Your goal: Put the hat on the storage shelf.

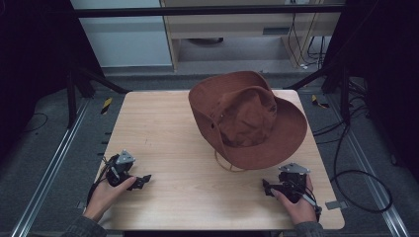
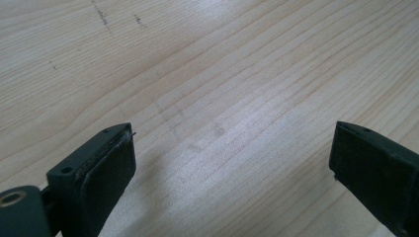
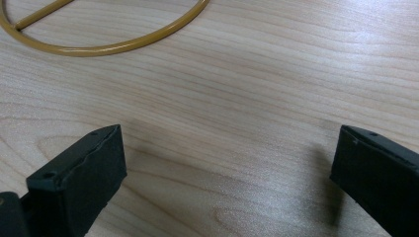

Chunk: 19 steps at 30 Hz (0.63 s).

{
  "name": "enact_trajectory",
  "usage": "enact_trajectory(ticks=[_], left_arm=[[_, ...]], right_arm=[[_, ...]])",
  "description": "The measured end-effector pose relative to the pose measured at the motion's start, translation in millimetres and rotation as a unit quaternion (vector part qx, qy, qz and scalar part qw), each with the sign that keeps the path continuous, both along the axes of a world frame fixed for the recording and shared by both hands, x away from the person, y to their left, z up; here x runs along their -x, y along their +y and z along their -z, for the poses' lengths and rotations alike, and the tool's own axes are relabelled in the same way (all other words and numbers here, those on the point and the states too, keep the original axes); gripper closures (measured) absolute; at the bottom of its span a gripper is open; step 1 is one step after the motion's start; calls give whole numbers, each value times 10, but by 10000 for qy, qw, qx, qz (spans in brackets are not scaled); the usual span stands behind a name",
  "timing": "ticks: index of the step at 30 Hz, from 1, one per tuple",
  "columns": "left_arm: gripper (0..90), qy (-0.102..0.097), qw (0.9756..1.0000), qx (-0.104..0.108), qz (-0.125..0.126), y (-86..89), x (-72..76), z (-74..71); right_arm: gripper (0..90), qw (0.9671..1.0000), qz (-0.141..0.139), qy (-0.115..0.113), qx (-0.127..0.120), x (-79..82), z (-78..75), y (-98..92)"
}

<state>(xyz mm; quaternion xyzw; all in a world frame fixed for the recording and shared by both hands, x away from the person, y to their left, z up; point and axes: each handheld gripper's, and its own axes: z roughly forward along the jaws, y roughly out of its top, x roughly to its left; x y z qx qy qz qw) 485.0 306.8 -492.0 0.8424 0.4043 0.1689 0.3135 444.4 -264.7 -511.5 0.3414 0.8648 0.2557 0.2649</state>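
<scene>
Left tool (image 1: 143, 180) and right tool (image 1: 267, 188) low on table (image 1: 163, 143), jaws apart, pointing inward, hat (image 1: 247, 118) beyond

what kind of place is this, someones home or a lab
Most likely a lab or recording workspace, not a home. A bare wooden table stands inside a dark metal frame, loose cables trail over the grey floor, and a person holds a gripper in each hand. A brown hat lies on the table.

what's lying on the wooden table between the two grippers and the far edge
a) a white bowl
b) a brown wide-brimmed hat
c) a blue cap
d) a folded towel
b: a brown wide-brimmed suede-like hat rests on the light wooden table, beyond both open grippers.
</scene>
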Motion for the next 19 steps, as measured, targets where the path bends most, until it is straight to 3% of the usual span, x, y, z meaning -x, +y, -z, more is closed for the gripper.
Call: enact_trajectory(ticks=[10, 16, 19], left_arm=[[14, -2, 10000, 24, -50, 9, -48, 111], [0, -197, 9996, 216, 50, 63, -22, 160], [0, -187, 9996, 213, 93, 78, -20, 159]], right_arm=[[4, 10000, -1, 3, -2, 0, 0, 0], [5, 10000, 0, 0, 1, 0, 0, 0], [5, 10000, -1, -2, 3, -1, 0, 0]])
